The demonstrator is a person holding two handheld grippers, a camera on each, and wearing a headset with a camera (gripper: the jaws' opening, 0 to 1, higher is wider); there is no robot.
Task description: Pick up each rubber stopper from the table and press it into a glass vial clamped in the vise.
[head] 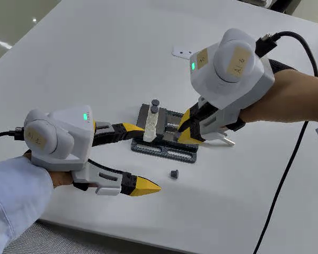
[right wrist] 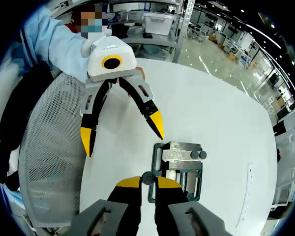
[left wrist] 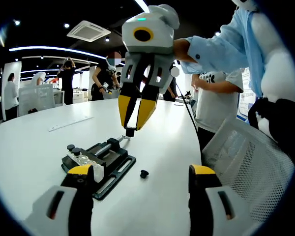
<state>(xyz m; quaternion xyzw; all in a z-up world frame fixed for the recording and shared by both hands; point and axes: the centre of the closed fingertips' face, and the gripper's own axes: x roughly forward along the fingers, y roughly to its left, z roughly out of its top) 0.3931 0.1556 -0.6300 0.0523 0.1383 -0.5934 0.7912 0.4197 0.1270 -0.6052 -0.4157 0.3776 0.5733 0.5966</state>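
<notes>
A black vise (head: 167,149) on the white table clamps a row of clear glass vials (head: 150,128); two of them carry dark stoppers (head: 155,106). My right gripper (head: 186,129) hovers over the vise's right side, shut on a dark rubber stopper (right wrist: 148,177), also seen as a stopper (left wrist: 130,132) at its tips. My left gripper (head: 140,156) lies low at the vise's left, open and holding nothing, one fingertip close to the vials. A loose stopper (head: 174,173) rests on the table just in front of the vise, seen as a loose stopper (left wrist: 144,173) between the left jaws.
A small white plate (head: 181,52) lies behind the vise. A black cable (head: 286,174) trails off the right side. A long ruler (left wrist: 69,123) lies farther back. A mesh chair (left wrist: 246,152) stands at the near table edge, and people stand around.
</notes>
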